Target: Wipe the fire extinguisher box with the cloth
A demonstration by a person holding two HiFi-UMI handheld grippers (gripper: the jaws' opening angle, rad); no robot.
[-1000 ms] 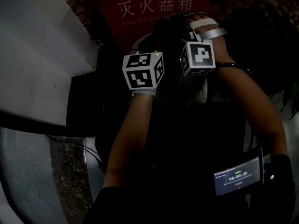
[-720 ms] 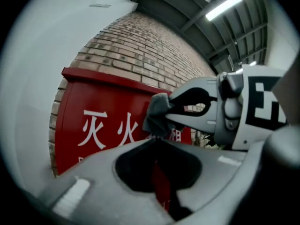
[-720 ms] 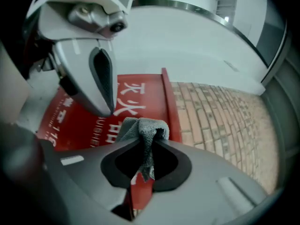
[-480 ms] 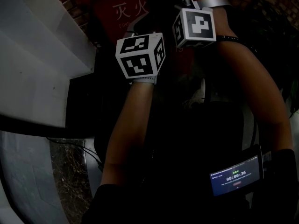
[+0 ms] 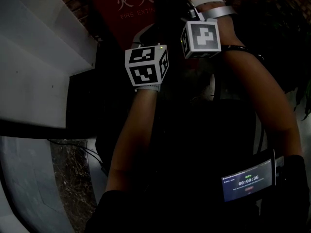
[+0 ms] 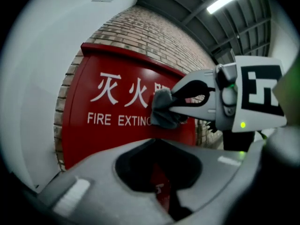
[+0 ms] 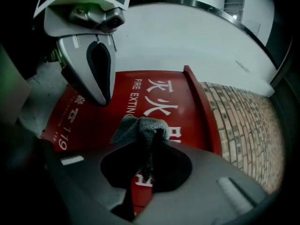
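The red fire extinguisher box [image 5: 138, 8] with white lettering stands against a brick wall; it also fills the left gripper view [image 6: 112, 107] and the right gripper view [image 7: 154, 102]. My right gripper [image 7: 156, 130] is shut on a grey cloth [image 7: 140, 124], which is pressed on the box front beside the lettering. From the left gripper view, the right gripper [image 6: 174, 104] holds the cloth [image 6: 161, 111] against the red panel. My left gripper [image 6: 154, 142] is shut and holds nothing, a little short of the box. In the head view its marker cube [image 5: 146, 67] sits lower left of the right cube [image 5: 201, 37].
A white slanted panel [image 5: 39, 67] rises at the left of the box. Brick wall [image 7: 243, 130] flanks the box on the right. A phone with a running timer [image 5: 248, 181] is strapped to the right forearm. Dark foliage [image 5: 286, 47] stands at the right.
The right gripper with the cloth rose along the box front, then came slightly down again. The left gripper followed the same up-and-down move beside it.
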